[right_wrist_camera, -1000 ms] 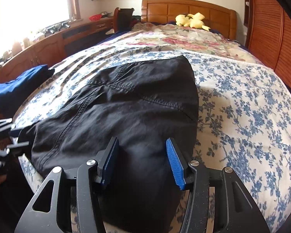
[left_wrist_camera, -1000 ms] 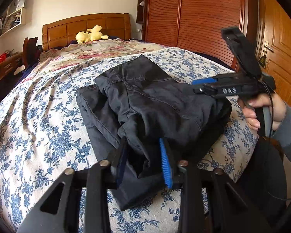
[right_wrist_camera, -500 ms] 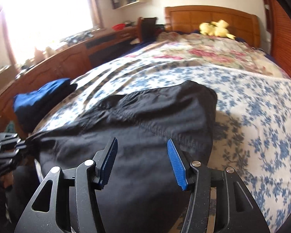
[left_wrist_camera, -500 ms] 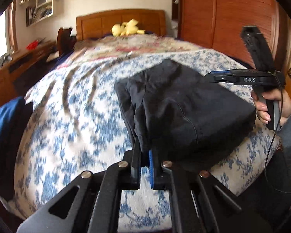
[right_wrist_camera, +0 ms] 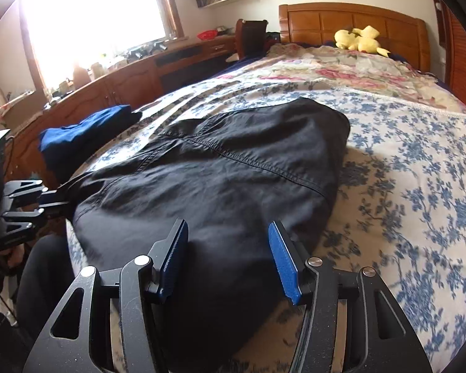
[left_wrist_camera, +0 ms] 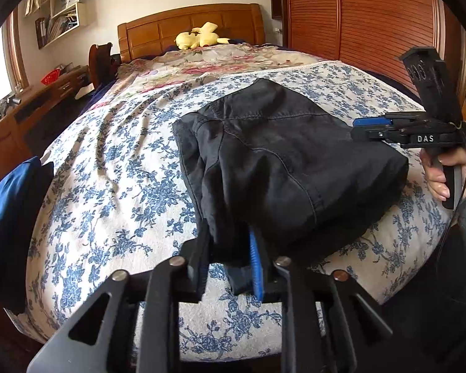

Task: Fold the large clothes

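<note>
A folded black garment (left_wrist_camera: 282, 161) lies on the blue-flowered bedspread (left_wrist_camera: 115, 186) near the bed's foot edge; it also shows in the right wrist view (right_wrist_camera: 220, 186). My left gripper (left_wrist_camera: 230, 258) has its jaws partly apart around the garment's near corner, which hangs between the pads. It also shows at the left of the right wrist view (right_wrist_camera: 51, 200). My right gripper (right_wrist_camera: 228, 258) is open over the garment's near end, holding nothing. It also shows in the left wrist view (left_wrist_camera: 369, 124), held by a hand at the right.
A folded blue garment (right_wrist_camera: 80, 130) lies at the bed's left edge. A yellow plush toy (left_wrist_camera: 198, 35) sits by the wooden headboard (left_wrist_camera: 189, 25). A wooden desk (right_wrist_camera: 133, 77) runs along the window side. Wardrobe doors (left_wrist_camera: 357, 25) stand at the right.
My left gripper shut on the garment's corner half a second ago and has now opened partway. The garment was drawn toward the foot edge. The right gripper stayed open.
</note>
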The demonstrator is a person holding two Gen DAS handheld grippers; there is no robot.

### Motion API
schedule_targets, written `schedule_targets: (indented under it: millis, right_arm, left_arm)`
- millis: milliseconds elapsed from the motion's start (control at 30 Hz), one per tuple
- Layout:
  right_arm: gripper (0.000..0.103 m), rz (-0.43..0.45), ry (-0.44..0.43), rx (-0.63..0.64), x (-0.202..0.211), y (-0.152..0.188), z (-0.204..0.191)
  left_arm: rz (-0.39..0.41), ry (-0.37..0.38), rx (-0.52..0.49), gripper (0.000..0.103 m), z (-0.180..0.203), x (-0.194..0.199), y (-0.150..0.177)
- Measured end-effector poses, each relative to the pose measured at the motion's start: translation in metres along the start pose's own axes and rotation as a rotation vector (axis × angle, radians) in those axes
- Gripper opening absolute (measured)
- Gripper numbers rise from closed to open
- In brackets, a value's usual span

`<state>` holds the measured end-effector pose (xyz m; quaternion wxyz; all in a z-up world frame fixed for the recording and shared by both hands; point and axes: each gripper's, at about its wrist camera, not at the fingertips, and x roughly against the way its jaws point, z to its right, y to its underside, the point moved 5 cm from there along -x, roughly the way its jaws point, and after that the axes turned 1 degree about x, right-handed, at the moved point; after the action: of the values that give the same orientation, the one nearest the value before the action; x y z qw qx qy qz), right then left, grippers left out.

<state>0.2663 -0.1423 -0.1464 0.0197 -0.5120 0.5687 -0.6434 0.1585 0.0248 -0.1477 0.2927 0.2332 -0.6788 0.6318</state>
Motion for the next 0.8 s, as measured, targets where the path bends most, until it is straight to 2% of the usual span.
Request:
schedule_targets:
  millis: [167,333,500,800]
  right_arm:
    - [0.055,-0.012,0.008,-0.002,0.013,0.002,-0.009]
    - [0.057,-0.062,0.022,0.025,0.003,0.011,-0.013]
    - [0.066,-0.091,0.02,-0.012,-0.004,0.017,-0.004]
    - [0.069,-0.103,0.053,-0.009,-0.006,0.013,-0.006]
  left_arm:
    - [0.001,0.029,0.056,0.031,-0.007,0.009,0.005]
    - [-0.007,0.058,0.073,0.033,-0.007,0.011,0.015]
    - [-0.038,0.078,0.092,0.036,-0.003,-0.003,0.03]
    - [-0.108,0.093,0.123,0.04,-0.005,-0.037,0.049]
